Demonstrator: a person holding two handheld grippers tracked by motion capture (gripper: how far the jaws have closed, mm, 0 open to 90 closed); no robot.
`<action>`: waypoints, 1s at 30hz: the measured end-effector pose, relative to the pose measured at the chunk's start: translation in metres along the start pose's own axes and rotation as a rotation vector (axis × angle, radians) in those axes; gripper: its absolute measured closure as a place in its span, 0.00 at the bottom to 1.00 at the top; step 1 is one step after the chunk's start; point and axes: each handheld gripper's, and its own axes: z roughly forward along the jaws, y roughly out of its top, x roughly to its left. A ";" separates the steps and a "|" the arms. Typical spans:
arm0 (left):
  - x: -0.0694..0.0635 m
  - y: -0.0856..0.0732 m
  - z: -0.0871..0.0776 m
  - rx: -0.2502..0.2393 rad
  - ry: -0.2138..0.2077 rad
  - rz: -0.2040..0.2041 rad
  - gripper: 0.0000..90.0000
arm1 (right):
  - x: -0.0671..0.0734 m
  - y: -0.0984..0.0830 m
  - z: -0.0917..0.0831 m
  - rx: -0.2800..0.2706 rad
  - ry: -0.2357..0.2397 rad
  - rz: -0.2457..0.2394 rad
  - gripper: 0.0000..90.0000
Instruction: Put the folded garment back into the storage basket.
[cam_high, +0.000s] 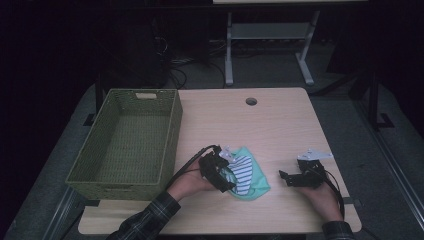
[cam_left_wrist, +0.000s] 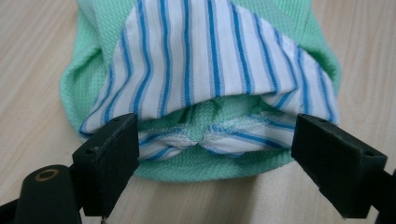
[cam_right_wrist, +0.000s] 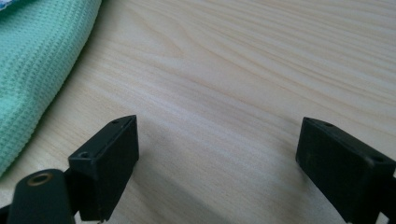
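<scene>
The left gripper (cam_left_wrist: 215, 140) has its fingers apart around the green striped cloth (cam_left_wrist: 205, 79). The right gripper (cam_right_wrist: 217, 154), at the cloth's 3 o'clock, has its fingers apart over the bare bench (cam_right_wrist: 243, 70).

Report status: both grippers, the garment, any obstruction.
Left gripper open, jaws straddling the folded green and striped garment, not pinching. Right gripper open over bare table, beside the garment. Green woven basket at left, nothing blocking.

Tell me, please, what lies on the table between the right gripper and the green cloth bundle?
Nothing: in the high view, bare table separates the right gripper from the green cloth bundle; the right gripper view shows bare wood there too.
</scene>
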 end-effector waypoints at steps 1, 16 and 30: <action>0.000 0.000 0.002 0.005 0.001 -0.001 0.16 | 0.000 0.000 0.000 0.000 -0.001 0.000 0.14; 0.001 -0.003 0.014 0.058 0.007 0.028 0.17 | 0.000 0.000 0.000 0.001 -0.002 0.001 0.14; 0.006 -0.001 0.009 0.058 0.010 0.024 0.43 | 0.000 0.000 0.000 0.002 -0.003 0.004 0.14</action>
